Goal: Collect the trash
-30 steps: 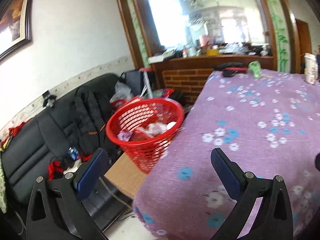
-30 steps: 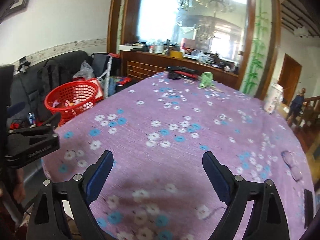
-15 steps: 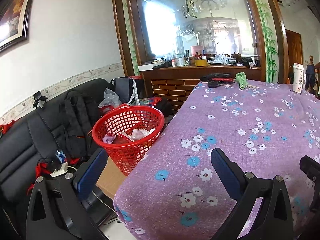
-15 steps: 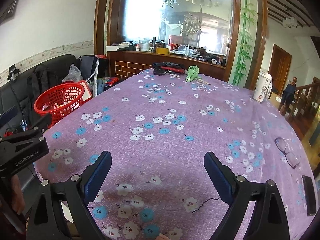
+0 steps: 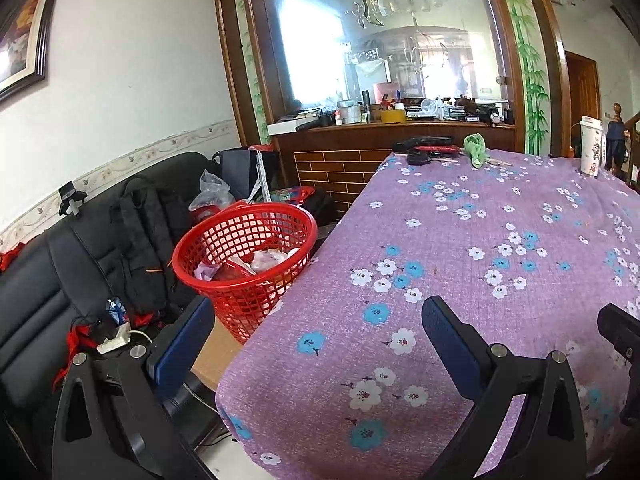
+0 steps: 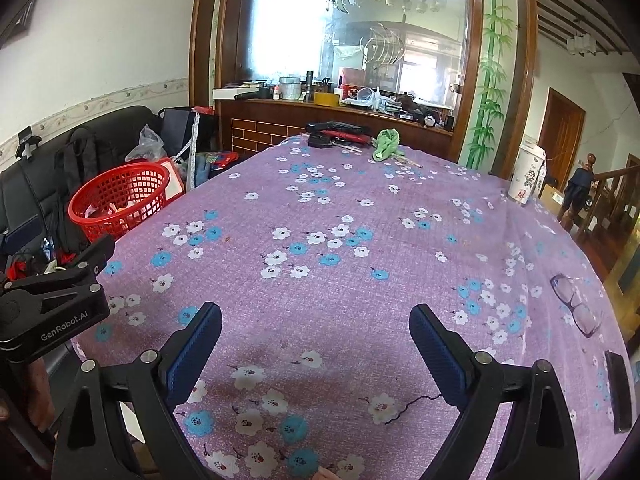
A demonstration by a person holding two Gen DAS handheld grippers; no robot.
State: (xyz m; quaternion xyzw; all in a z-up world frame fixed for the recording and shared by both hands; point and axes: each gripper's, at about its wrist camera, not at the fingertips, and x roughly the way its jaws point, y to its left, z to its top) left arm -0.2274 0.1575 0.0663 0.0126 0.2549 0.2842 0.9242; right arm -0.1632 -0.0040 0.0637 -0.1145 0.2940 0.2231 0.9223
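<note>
A red mesh basket [image 5: 244,264] with crumpled wrappers inside stands on a low wooden stand at the table's left edge; it also shows in the right wrist view [image 6: 120,200]. My left gripper [image 5: 316,344] is open and empty over the table's near left corner, right of the basket. My right gripper [image 6: 316,344] is open and empty above the purple flowered tablecloth [image 6: 340,240]. The left gripper's body [image 6: 52,304] shows at the left of the right wrist view.
A green cloth [image 6: 386,144], dark items [image 6: 336,134] and a white cup [image 6: 527,176] sit at the table's far end. Glasses [image 6: 576,308] and a phone [image 6: 618,390] lie at the right. A black sofa [image 5: 60,264] with a backpack is left.
Both grippers have pulled back and steadied, so more of the table and room shows. Both stay open and empty. The basket has not moved.
</note>
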